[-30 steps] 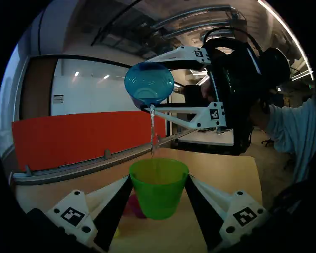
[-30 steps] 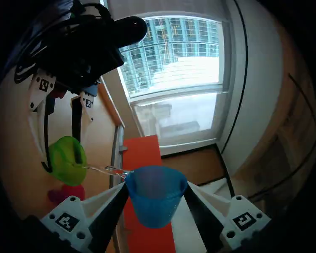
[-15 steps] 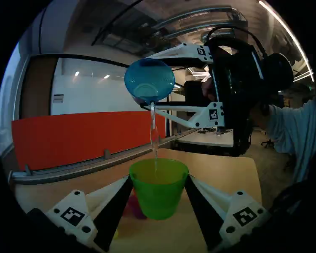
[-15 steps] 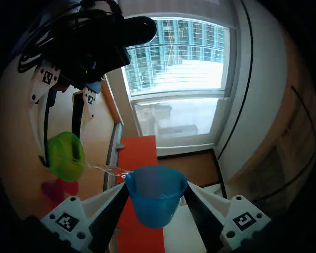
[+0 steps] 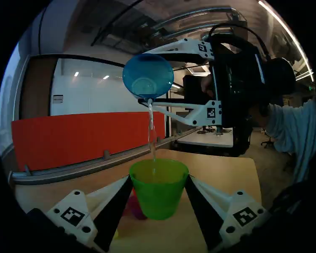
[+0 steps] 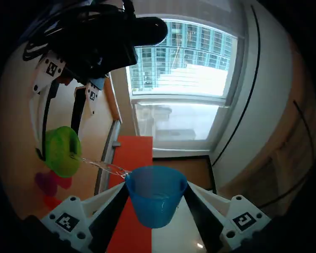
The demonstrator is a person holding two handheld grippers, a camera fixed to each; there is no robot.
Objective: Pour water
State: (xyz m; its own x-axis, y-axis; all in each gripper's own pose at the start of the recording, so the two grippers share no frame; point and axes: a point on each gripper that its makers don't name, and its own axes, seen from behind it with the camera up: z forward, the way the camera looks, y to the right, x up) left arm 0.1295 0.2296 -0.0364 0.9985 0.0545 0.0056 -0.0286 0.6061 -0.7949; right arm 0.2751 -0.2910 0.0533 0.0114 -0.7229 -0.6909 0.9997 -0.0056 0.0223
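The blue cup (image 5: 148,76) has risen a little and tipped further than a second ago, its mouth turned more toward the left gripper view. At the left of that view an orange panel (image 5: 73,135) stands beyond the far edge of the bench (image 5: 225,168). In the middle, the left gripper (image 5: 158,183) holds the green cup (image 5: 159,198) upright, jaws pinching its sides. I cannot tell whether the cup rests on the bench or hangs above it. A thin stream of water (image 5: 151,126) falls from the blue cup's lower lip into the green cup below. Pink shapes (image 5: 135,206) lie on the bench behind the green cup, too dim to make out. The right gripper (image 5: 145,78) reaches in from the right, jaws pressed on the blue cup from above and below. A pale sleeve (image 5: 293,126) is at the far right. In the right gripper view a little water shows inside the blue cup, with a window (image 6: 187,80) beyond.
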